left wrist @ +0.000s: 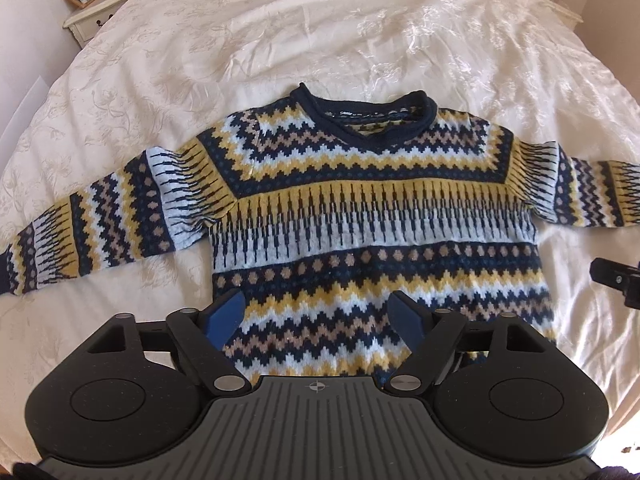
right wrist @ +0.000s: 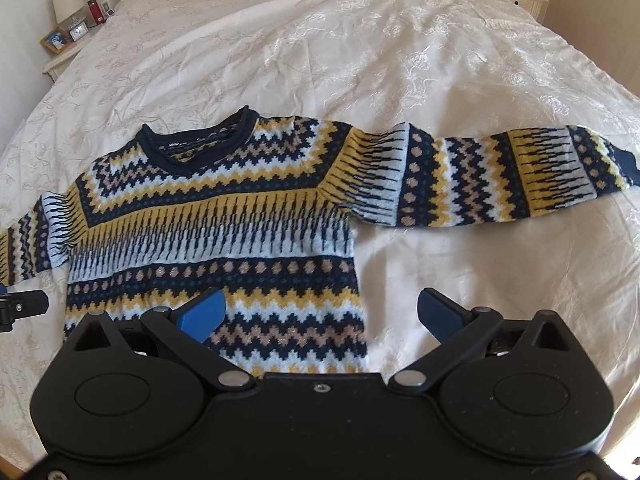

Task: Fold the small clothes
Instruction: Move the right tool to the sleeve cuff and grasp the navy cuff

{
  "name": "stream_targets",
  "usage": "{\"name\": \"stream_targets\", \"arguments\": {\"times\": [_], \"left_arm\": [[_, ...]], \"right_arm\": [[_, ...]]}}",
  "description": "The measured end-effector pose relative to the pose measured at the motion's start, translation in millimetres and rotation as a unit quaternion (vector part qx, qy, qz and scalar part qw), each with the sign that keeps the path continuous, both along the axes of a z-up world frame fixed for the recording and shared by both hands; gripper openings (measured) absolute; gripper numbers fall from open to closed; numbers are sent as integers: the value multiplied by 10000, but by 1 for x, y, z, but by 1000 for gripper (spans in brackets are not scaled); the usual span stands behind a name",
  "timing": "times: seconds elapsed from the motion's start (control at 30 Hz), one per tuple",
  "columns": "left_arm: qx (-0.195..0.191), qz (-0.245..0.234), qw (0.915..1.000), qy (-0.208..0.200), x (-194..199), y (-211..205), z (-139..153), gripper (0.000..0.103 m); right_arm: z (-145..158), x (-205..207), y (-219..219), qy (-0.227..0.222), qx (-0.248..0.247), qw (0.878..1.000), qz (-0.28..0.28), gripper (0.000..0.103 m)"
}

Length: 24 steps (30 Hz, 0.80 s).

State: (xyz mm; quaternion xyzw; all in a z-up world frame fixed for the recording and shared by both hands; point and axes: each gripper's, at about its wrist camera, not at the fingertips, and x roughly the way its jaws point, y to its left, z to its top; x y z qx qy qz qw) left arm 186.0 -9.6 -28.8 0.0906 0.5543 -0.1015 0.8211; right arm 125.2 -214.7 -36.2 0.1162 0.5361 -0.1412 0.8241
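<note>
Knitted sweater (left wrist: 360, 208) flat on bedspread (left wrist: 360, 32), sleeves wide. We hover over hem: left gripper (left wrist: 318, 316), right gripper (right wrist: 320, 314), both open, empty; right nearer right sleeve (right wrist: 500, 176).

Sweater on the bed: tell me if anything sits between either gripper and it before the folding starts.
Nothing visible does. The sweater lies flat on the bedspread, both sleeves spread out. The left gripper and the right gripper hover open over its hem end, with only bare knit and bedspread ahead of their fingers.
</note>
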Motion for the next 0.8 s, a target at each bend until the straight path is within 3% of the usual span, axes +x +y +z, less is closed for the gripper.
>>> {"name": "stream_targets", "arguments": {"times": [0.2,0.3,0.47,0.63,0.8], "left_arm": [[-121,127,9997,172,8,-17,-9,68],[-40,285,9995,136,7,-29,-9,68],[4,518,9985,158,1,-50,-8,68],[48,703,9975,103,-10,-73,-3,68],[105,861,9962,89,-21,-90,-1,68]], "right_arm": [[2,6,-51,-55,-207,9997,-110,95],[1,8,-83,-21,-354,9994,-46,86],[7,7,-147,-96,-406,9991,-57,85],[8,4,-225,-213,-114,9982,-551,85],[0,-4,-288,-49,-22,9943,-1064,85]]}}
